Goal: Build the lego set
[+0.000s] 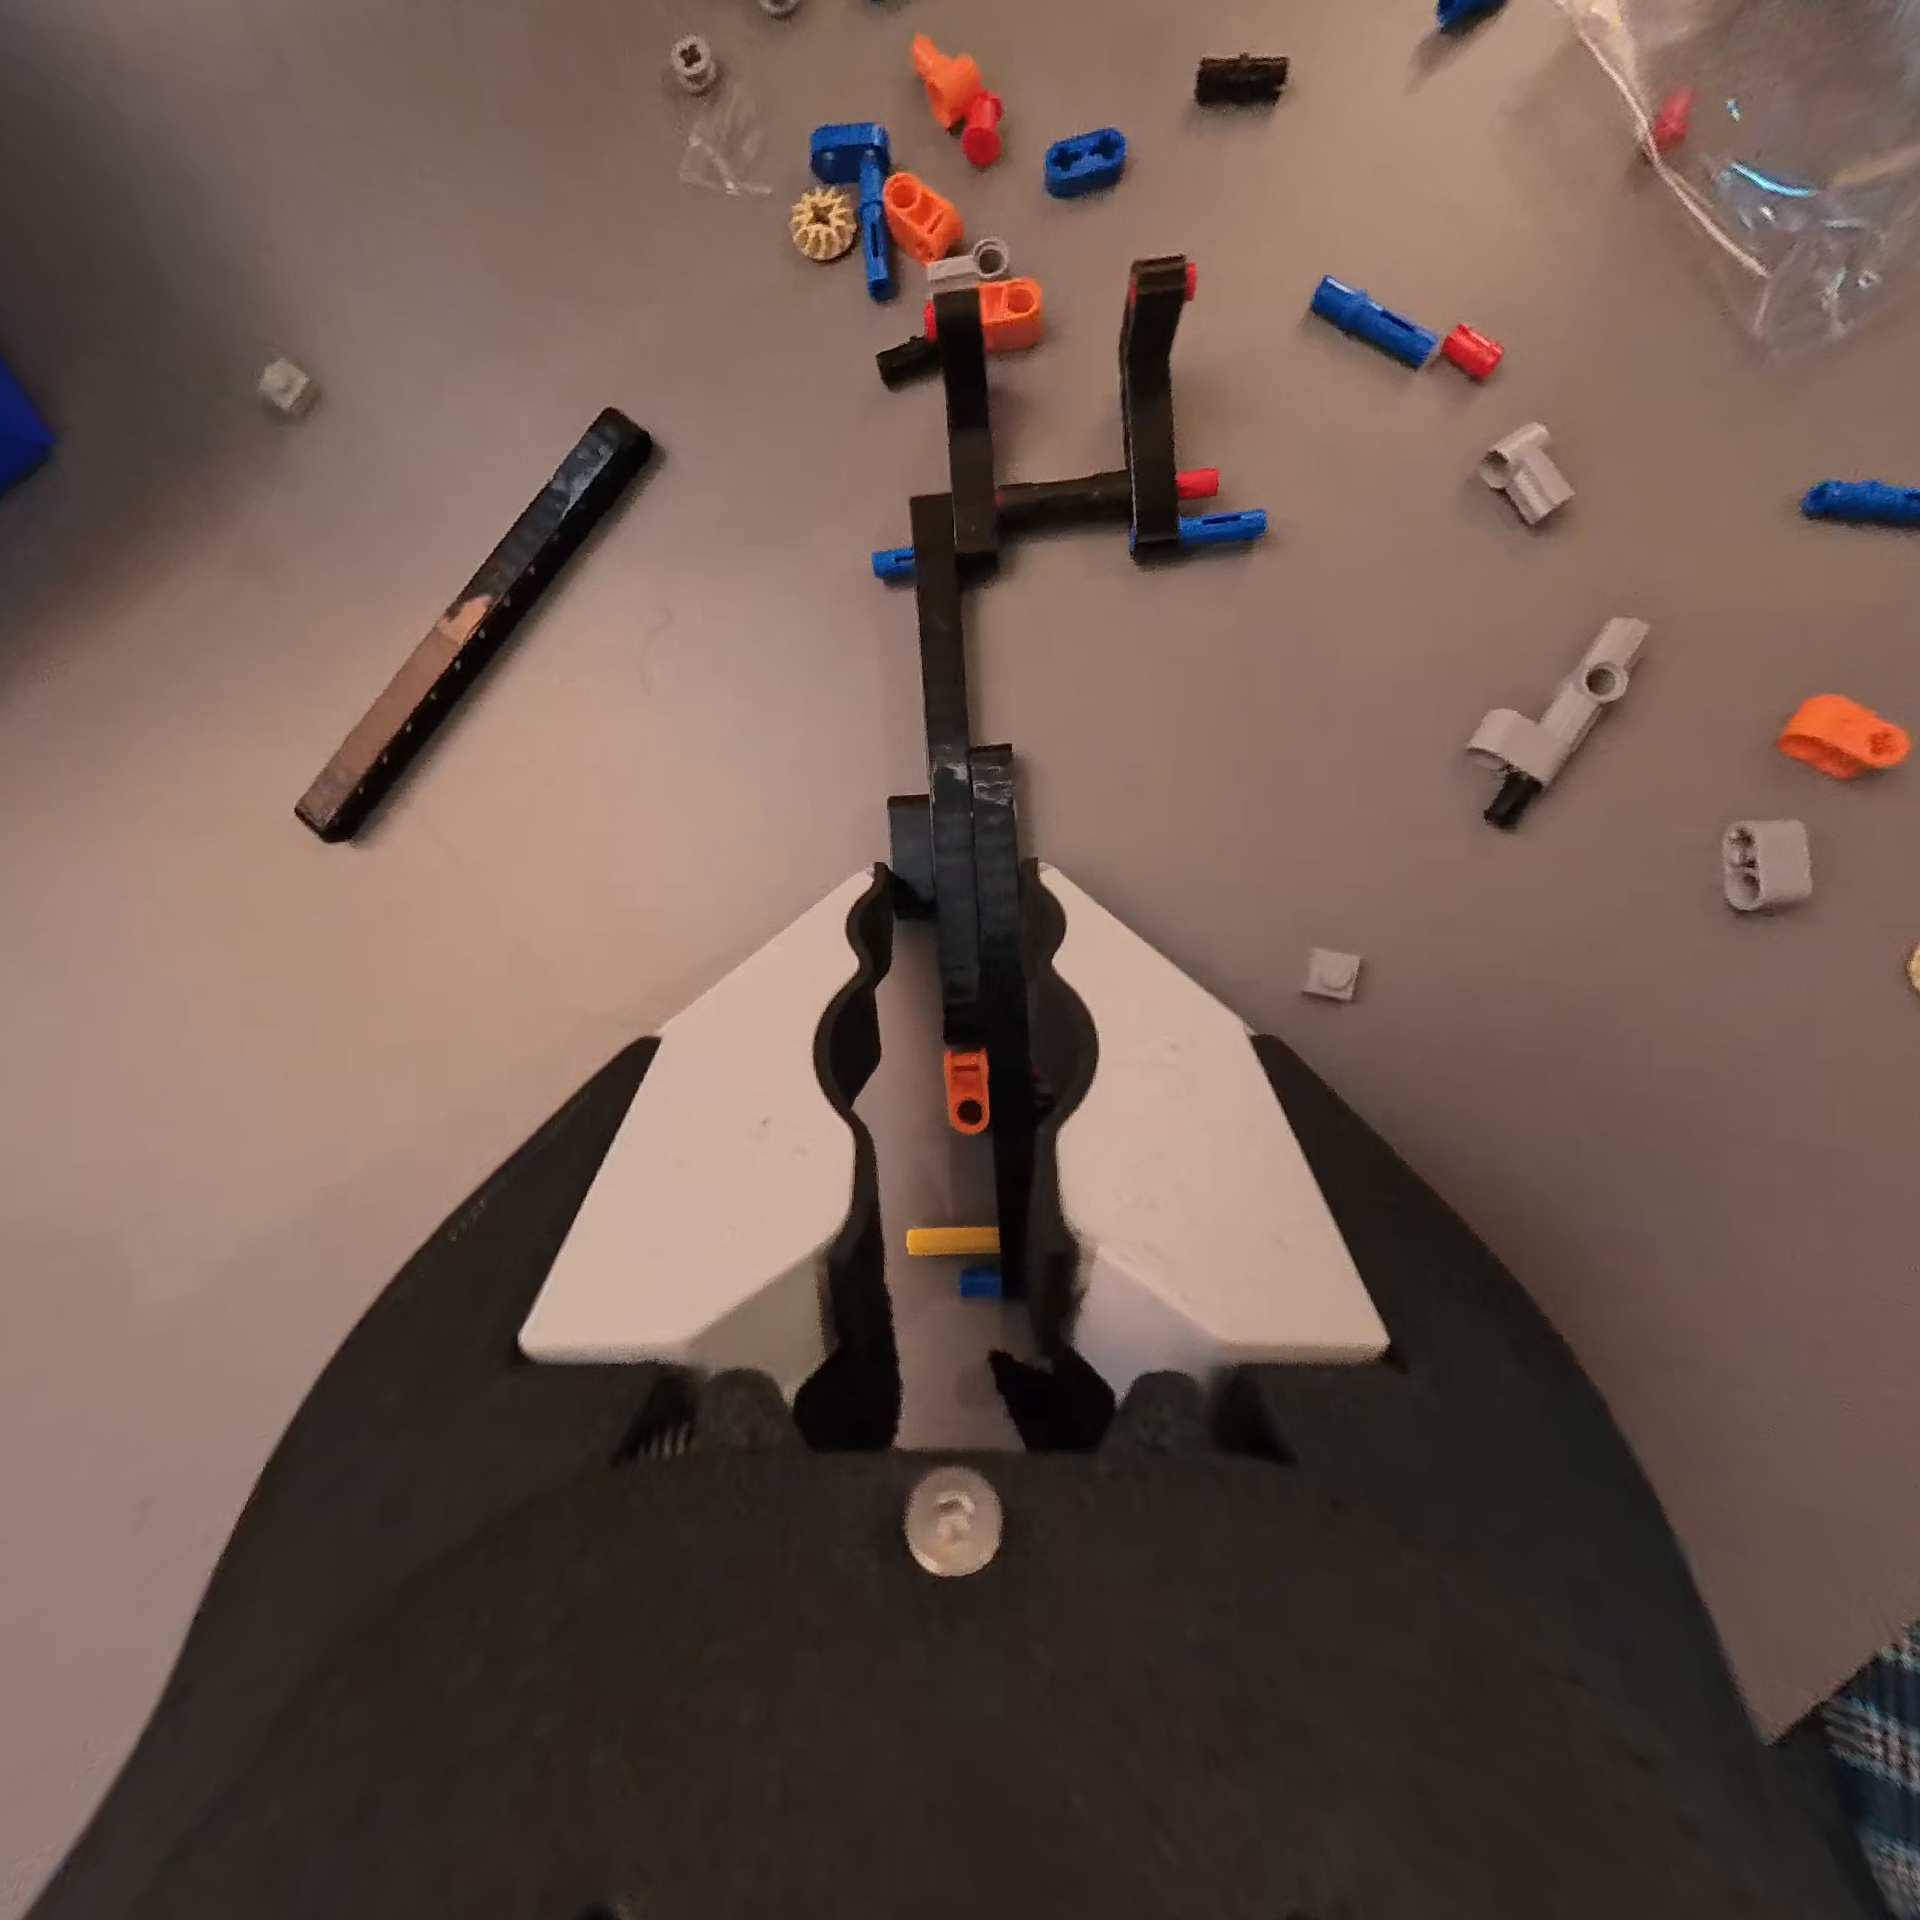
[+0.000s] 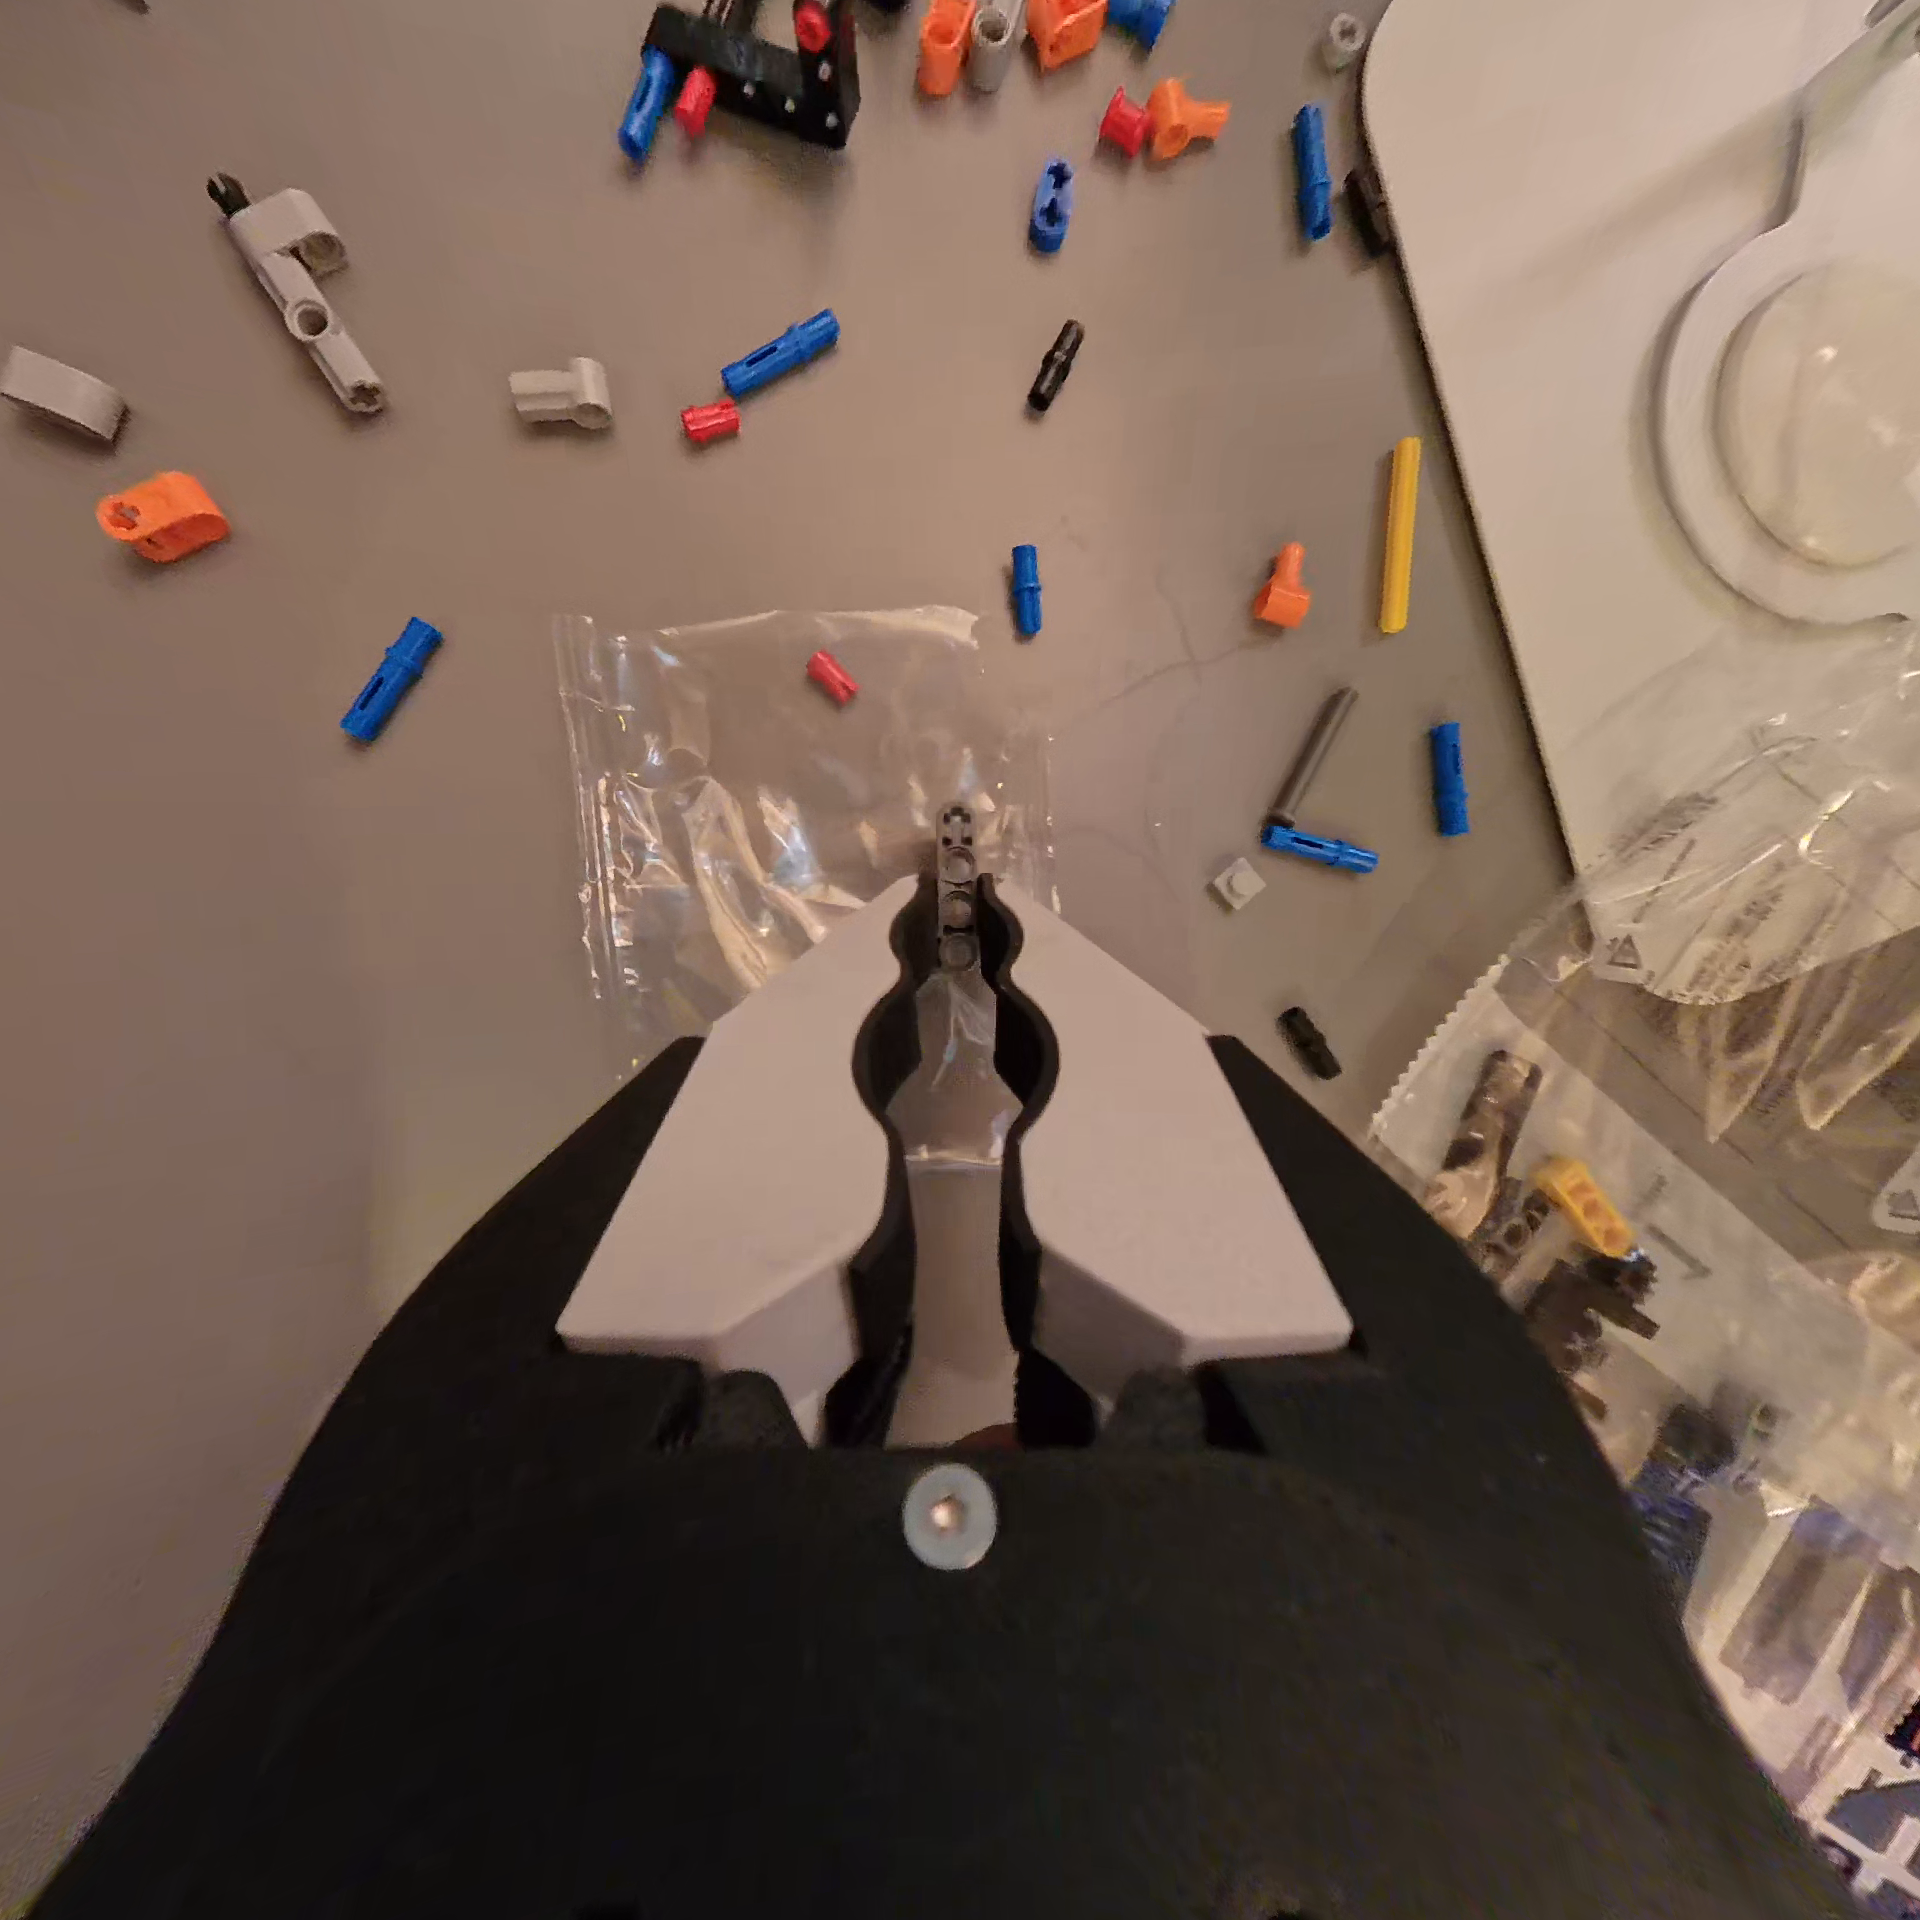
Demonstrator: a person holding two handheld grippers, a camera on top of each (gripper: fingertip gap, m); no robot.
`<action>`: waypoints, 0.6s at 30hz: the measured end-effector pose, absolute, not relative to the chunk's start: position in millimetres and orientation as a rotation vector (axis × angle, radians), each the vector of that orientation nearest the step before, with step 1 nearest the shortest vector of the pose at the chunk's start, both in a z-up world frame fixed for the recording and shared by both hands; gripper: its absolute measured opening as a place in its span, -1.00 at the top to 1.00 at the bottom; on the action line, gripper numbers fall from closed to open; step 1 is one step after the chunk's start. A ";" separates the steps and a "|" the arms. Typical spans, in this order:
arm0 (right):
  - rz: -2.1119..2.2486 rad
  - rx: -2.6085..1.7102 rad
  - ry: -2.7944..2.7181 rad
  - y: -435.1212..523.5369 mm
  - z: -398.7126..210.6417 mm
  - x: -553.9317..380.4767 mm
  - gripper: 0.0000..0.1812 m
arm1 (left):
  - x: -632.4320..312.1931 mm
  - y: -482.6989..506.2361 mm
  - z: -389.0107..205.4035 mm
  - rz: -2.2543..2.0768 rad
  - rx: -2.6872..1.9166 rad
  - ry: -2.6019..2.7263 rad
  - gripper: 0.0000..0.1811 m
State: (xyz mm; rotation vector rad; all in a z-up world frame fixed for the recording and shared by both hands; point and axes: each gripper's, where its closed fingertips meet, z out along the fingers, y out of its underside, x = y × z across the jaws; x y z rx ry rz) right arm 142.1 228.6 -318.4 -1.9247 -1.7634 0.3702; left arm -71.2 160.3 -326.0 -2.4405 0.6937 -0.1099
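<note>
A small part of the lego set has been built. A black frame made of long beams joined with blue and red pins is gripped by the left gripper, whose two fingers are pressed on the near end of it. The rest of the frame sticks out ahead of the tips, over the grey table. An orange connector and a yellow axle are seen on the part of the frame that sits between the fingers.

A thin dark grey beam with holes is pinched at the very tips of the right gripper. It seems to be the next piece, not yet joined on.

Much is judged to be left. Many loose pieces are spread ahead of both grippers: a long black beam ahead and to the left of the left gripper, blue pins, a red pin, orange connectors, grey connectors and a long yellow axle.

A flat clear bag lies just ahead of the right gripper, under its tips. One small red piece is seen on or in it; which cannot be told. To the right of that gripper, bigger clear bags are piled up, and dark pieces and a yellow piece are seen inside one. These bags look unused so far
</note>
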 end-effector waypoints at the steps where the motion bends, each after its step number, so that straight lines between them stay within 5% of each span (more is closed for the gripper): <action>1: 0.383 -1.912 -1.749 229.0 -314.4 140.4 0.90 | -69.8 159.7 -325.8 -0.108 -2.440 0.666 0.76; 6: 0.410 -1.818 -1.732 215.5 -292.3 128.9 0.68 | -63.7 154.3 -322.3 -0.185 -2.437 0.572 0.68; 18: 0.719 -1.660 -1.990 108.8 -304.7 78.1 0.82 | 32.2 102.2 -293.2 -0.403 -2.231 0.990 0.72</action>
